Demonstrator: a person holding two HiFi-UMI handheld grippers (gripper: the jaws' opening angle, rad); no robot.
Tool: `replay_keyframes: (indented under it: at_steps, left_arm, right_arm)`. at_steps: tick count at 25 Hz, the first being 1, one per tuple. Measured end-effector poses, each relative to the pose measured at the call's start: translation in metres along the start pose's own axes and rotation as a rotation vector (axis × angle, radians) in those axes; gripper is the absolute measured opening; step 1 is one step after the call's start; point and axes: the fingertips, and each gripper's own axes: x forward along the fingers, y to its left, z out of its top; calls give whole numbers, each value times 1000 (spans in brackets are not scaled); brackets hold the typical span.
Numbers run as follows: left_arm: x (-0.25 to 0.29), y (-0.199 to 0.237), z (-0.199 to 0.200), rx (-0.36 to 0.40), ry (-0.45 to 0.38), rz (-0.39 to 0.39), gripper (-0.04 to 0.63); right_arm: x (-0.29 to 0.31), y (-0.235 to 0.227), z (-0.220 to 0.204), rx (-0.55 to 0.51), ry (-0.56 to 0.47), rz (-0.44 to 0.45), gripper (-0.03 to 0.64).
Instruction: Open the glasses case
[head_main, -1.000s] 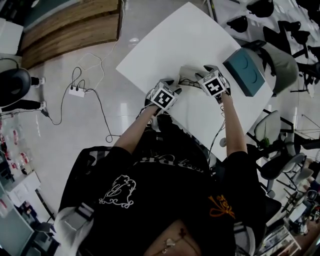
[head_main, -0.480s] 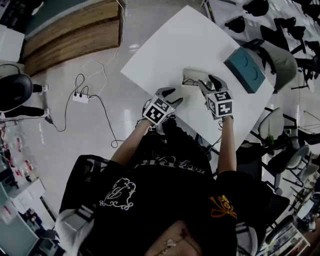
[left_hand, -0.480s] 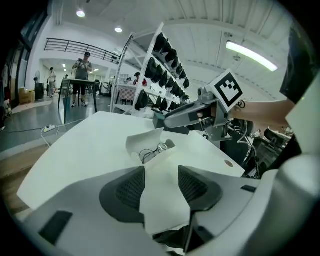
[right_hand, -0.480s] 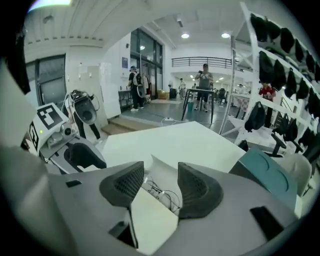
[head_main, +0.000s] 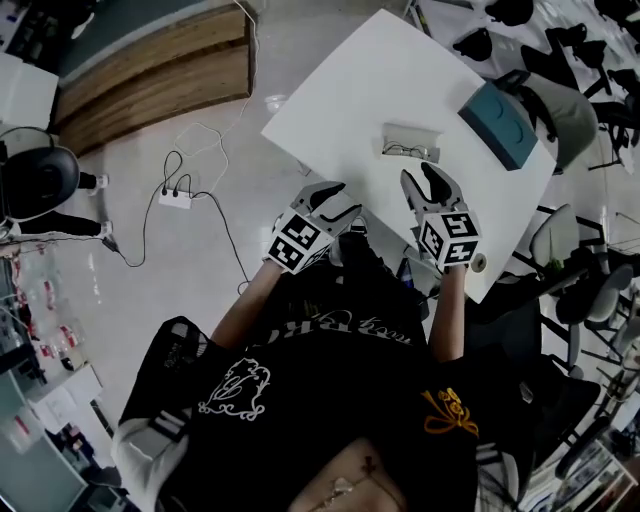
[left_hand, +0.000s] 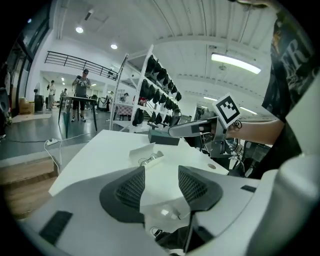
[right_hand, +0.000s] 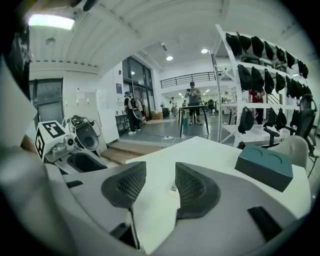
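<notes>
The white glasses case (head_main: 410, 141) lies open on the white table (head_main: 350, 90), its lid raised and a pair of glasses inside. In the left gripper view the glasses case (left_hand: 145, 154) sits ahead of the jaws, well beyond them. My left gripper (head_main: 338, 197) hangs over the table's near edge, open and empty. My right gripper (head_main: 422, 180) is short of the case, its jaws closing with nothing between them. In the right gripper view the jaws hide nearly all of the case.
A teal box (head_main: 497, 125) stands at the table's far right, also seen in the right gripper view as the teal box (right_hand: 264, 166). Black chairs (head_main: 570, 300) crowd the right side. A power strip with cables (head_main: 175, 198) lies on the floor at left.
Both grippers have drawn back from the case toward the person and risen. The case, earlier between them, now lies open and alone on the table.
</notes>
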Motion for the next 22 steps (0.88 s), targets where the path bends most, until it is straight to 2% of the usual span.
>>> replay_keyframes:
  at_steps: [6, 10, 17, 22]
  left_arm:
    - [-59, -15, -5, -13, -45, 12, 215]
    - [-80, -29, -22, -17, -38, -13, 215]
    - [-88, -57, -54, -30, 7, -61, 215]
    - [-82, -76, -48, -1, -11, -79, 212]
  right_arm:
    - [-42, 45, 11, 44, -107, -24, 178]
    - [-69, 63, 7, 64, -146, -62, 149]
    - [-106, 92, -17, 82, -136, -97, 141]
    - [-126, 103, -33, 104, -129, -93, 123]
